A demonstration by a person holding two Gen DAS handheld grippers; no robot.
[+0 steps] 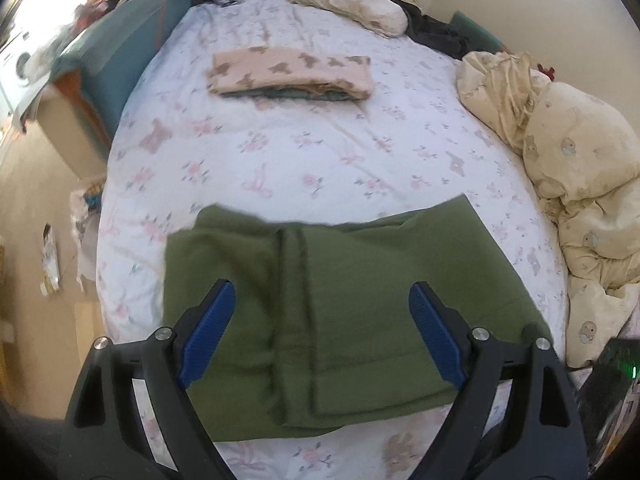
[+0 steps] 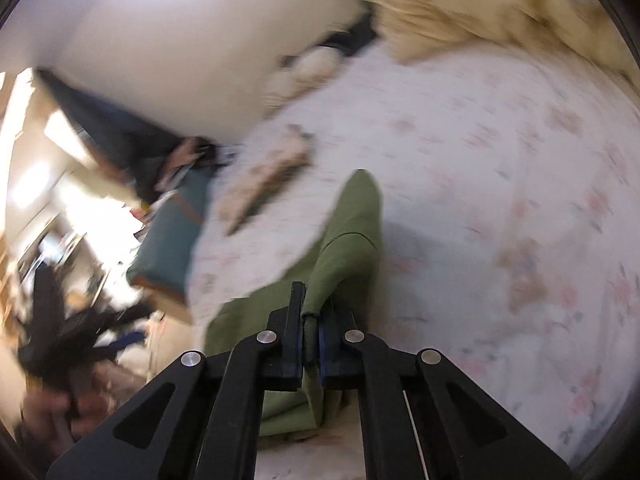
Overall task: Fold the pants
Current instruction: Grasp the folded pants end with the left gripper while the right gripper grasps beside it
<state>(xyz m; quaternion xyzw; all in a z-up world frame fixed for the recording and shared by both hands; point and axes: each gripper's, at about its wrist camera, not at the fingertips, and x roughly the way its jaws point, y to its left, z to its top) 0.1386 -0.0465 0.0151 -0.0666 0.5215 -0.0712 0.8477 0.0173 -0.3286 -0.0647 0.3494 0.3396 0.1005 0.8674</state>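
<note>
My right gripper (image 2: 312, 322) is clamped on an edge of the green pants (image 1: 320, 312); my left gripper (image 1: 320, 332) hangs spread wide above them, gripping nothing.

The pants lie folded on the floral bedsheet (image 1: 280, 152). Only my left view shows the folded bear-print cloth (image 1: 290, 74) sharply, with the cream duvet (image 1: 580, 184) beside it; my right view is blurred, showing the cluttered room past the bed's edge.

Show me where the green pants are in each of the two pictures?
Left wrist view: green pants lie folded low in the middle, under the open left gripper.
Right wrist view: they rise from bottom centre, pinched by the right gripper.
Shared landmark: the folded pink cloth on the sheet beyond.
</note>
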